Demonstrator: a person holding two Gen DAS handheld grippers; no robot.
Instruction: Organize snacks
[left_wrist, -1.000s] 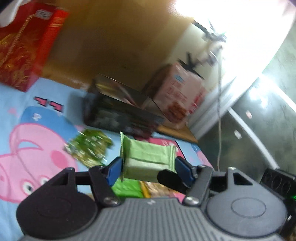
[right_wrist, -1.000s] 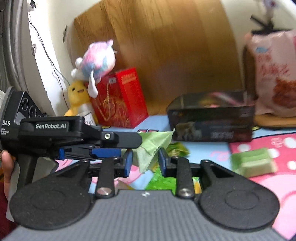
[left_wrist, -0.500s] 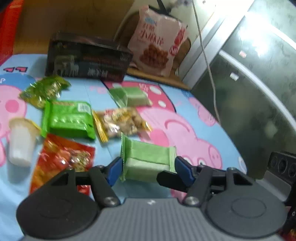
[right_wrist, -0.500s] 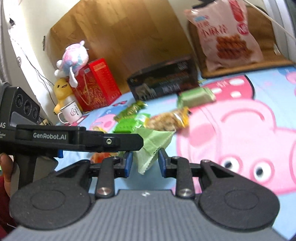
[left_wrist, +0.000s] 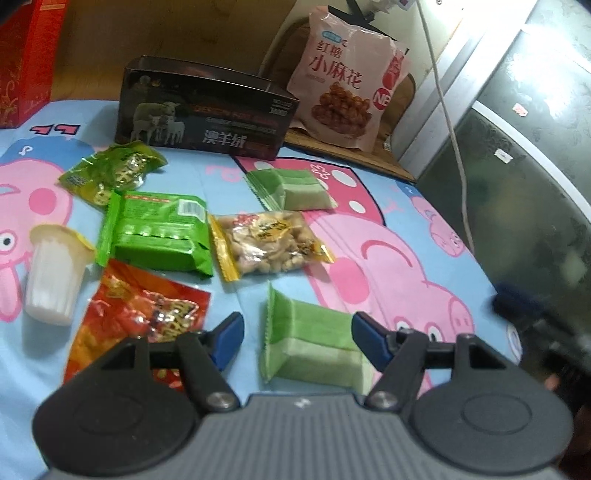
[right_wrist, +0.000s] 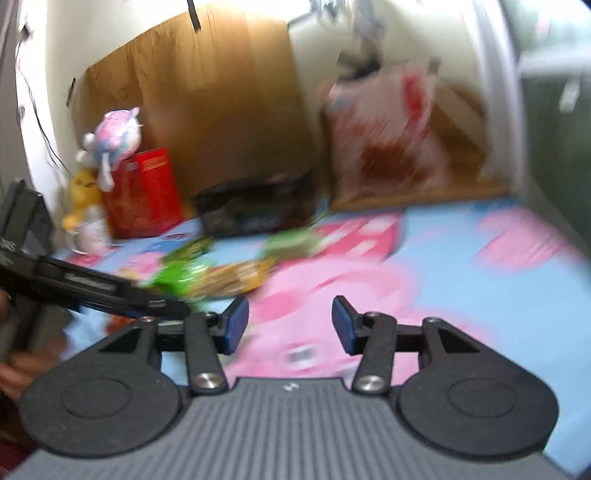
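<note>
1. Presently, left gripper: jaws apart and opening. The blue pads stand clear of the packet on both sides.
2. Pale green wafer packet: lying on the cartoon-pig cloth between the left jaws, crimped end toward the left jaw, touching neither pad.
3. Peanut packet, clear with yellow ends: just ahead of the left jaws, flat on the cloth.
4. Bright green packet: ahead and to the left of the left jaws, just beside the peanut packet.
5. Second pale green wafer packet: farther ahead, beyond the peanut packet.
6. Crinkled green pouch: far ahead-left, beyond the bright green packet.
7. Red foil packet: beside and partly under the left jaw.
8. Jelly cup, translucent, on its side: well out to the left of the jaws, past the red foil packet.
9. Dark box with sheep picture: at the far edge of the cloth, straight ahead.
10. Pink snack bag: propped behind and right of the dark box.
11. Red carton: far ahead-left corner.
12. Right gripper: jaws apart and opening, nothing between them; only pink and blue cloth shows in the gap. View heavily blurred.
13. Plush toys: far ahead-left of the right jaws, leaning at the red carton.
14. A hand: at the left edge of the right wrist view, holding the left gripper's handle.
</note>
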